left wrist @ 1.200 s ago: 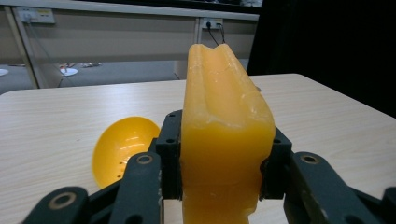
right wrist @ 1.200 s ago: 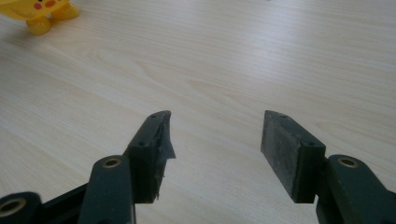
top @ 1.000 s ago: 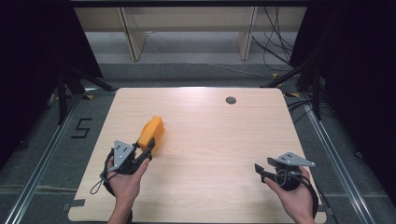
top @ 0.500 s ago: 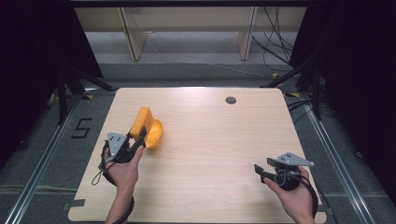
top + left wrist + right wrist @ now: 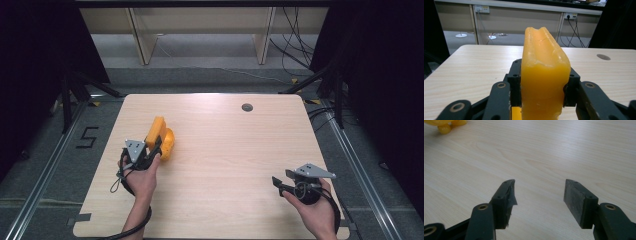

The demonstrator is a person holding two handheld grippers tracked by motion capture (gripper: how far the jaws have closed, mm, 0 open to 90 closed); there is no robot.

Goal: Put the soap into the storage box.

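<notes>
left tool (image 5: 151, 150): pinching yellow rubber toy (image 5: 161, 138), counter (image 5: 240, 165) nine o'clock | right tool (image 5: 278, 184): spread, empty, four o'clock | risk: soft toy may squirm free if the pinch sits off-centre

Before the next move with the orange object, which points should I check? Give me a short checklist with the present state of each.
1. Left hand-held gripper shut on the orange object, pads on both sides: ok.
2. Object sits straight between the jaws: ok.
3. Object lifted off the table or resting on it: cannot tell.
4. Right hand-held gripper open, nothing between its jaws: ok.
5. Right hand-held gripper well apart from the object: ok.
6. Bare table surface ahead of the object, with a small dark round spot near the far edge: ok.
</notes>
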